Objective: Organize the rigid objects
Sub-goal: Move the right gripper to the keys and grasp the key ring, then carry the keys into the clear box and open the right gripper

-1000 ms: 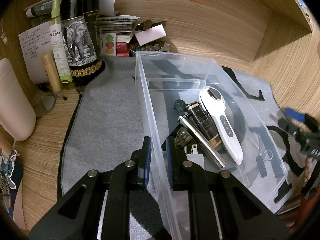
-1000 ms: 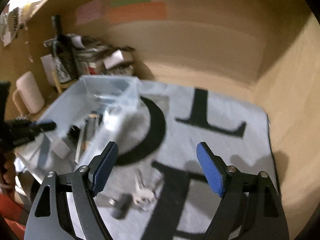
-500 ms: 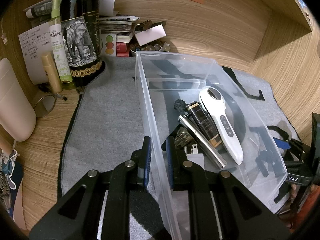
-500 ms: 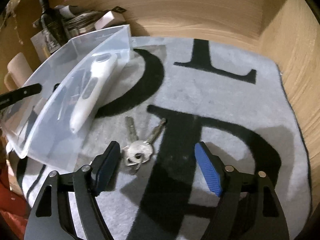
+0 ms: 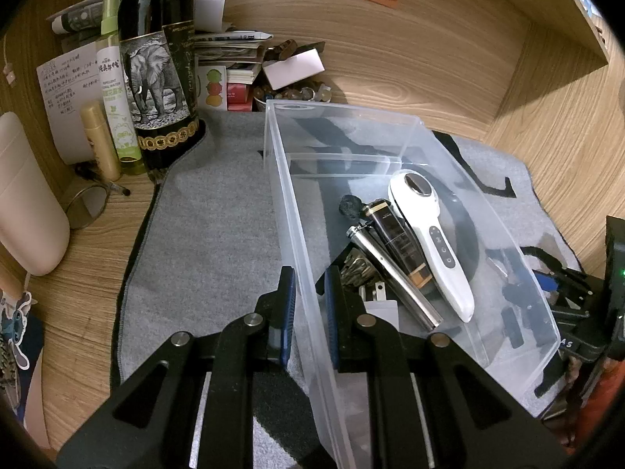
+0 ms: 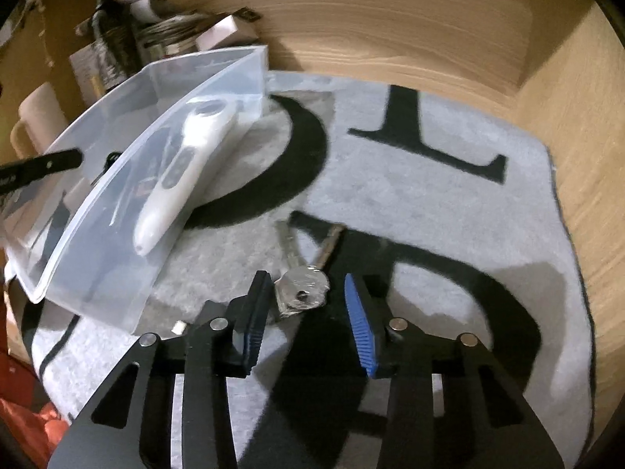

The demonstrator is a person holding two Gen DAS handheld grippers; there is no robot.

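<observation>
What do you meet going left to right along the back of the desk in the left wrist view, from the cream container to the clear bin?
Cream container → gold tube → green spray bottle → dark wine bottle with the elephant label → clear bin.

Silver keys point(image 6: 302, 291) flat on mat – beside clear bin point(image 6: 117, 273)

Wood-grain desk point(image 5: 90, 234) in a wooden alcove point(image 5: 429, 62); grey lettered mat point(image 6: 449, 211) under dim light.
</observation>
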